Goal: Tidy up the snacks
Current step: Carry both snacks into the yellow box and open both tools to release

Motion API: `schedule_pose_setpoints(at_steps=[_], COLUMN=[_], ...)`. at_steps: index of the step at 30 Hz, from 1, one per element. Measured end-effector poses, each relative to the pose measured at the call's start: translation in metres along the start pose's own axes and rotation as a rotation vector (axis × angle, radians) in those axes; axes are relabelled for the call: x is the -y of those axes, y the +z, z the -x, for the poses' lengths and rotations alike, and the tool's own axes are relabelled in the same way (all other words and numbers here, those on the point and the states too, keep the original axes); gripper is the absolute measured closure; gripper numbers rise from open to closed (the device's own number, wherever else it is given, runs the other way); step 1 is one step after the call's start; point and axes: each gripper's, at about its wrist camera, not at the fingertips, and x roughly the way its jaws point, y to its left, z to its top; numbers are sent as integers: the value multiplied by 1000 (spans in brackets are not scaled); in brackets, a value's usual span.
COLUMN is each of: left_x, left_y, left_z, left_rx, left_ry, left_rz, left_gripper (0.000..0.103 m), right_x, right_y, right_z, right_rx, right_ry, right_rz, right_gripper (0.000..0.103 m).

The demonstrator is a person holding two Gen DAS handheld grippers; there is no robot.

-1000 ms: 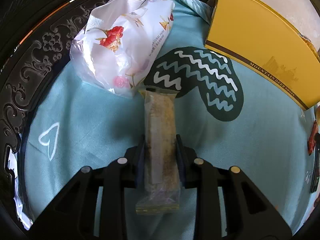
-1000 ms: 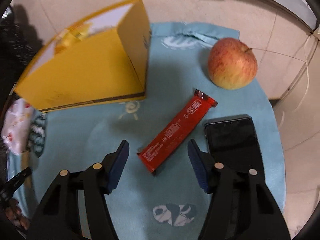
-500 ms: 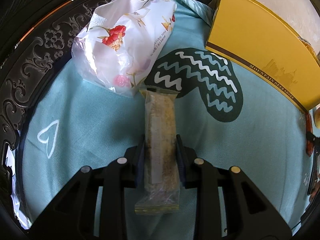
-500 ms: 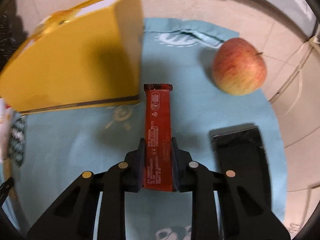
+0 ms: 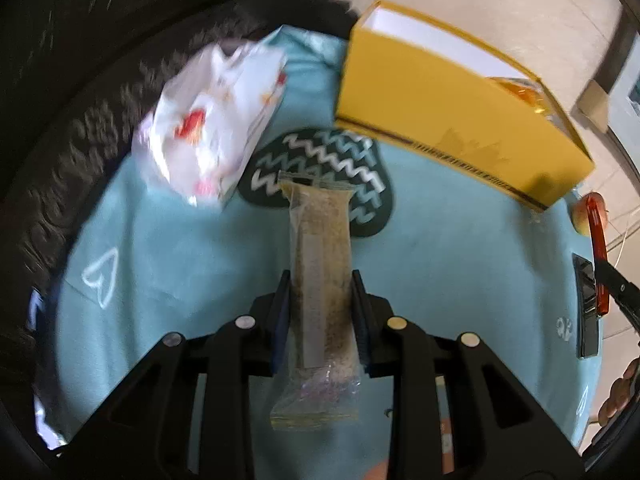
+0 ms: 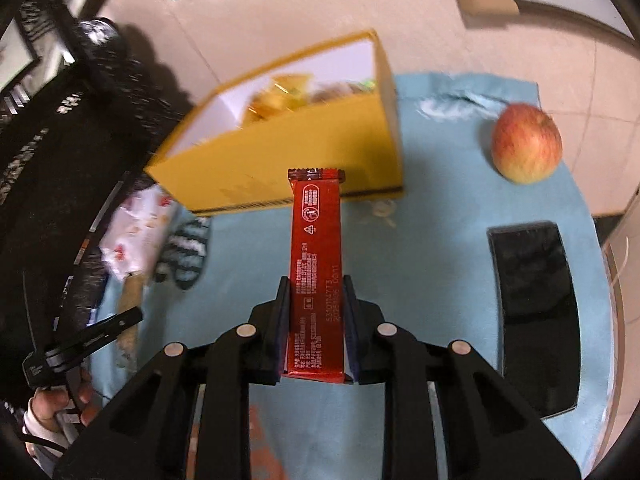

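Left wrist view first: the left gripper (image 5: pixel 318 320) is clamped on a clear-wrapped grain bar (image 5: pixel 320 264), pads pinching its near half while the far end juts out above the teal cloth (image 5: pixel 192 248). Over on the right wrist view, the right gripper (image 6: pixel 314 320) has just been closing, and its jaws now squeeze a red snack bar (image 6: pixel 316 248) low on its length, the crimped far end pointing at the yellow box (image 6: pixel 304 160). Both bars look light and fairly stiff, I'd say, but those wrappers are glossy and likely slippery, and the grain bar could crumble under a hard pinch; a hold across the narrow width near the middle, as both have now, seems the safe choice. The box sits open-topped at the far side of the cloth, with yellow-wrapped snacks showing inside, and that looks like the drop spot. Left of it lies a white flowered packet (image 5: pixel 212 120), badly blurred here. At far right sits an apple (image 6: pixel 526 144), with a black phone (image 6: pixel 536 312) nearer on that side. Hard to read: the box's inner floor is mostly hidden by its near wall, the print on the wrappers is too small, and the dark carved furniture (image 5: pixel 80 120) on the left is smeared by motion.
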Motion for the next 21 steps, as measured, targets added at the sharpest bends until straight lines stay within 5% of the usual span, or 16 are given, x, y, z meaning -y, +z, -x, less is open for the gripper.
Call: schedule_pose_setpoints(at_steps=[10, 17, 21], left_x=[95, 157, 160], left_y=[75, 137, 172], left_z=[53, 17, -10], left_rx=[204, 274, 337], left_ry=[-31, -65, -120], left_rz=[-164, -228, -137], left_gripper=[76, 75, 75], right_x=[-21, -37, -47], right_y=[55, 100, 112], right_z=[25, -25, -61], right_rx=[216, 337, 377], right_ry=[-43, -233, -318], right_rz=[104, 256, 385], right_gripper=[79, 79, 78])
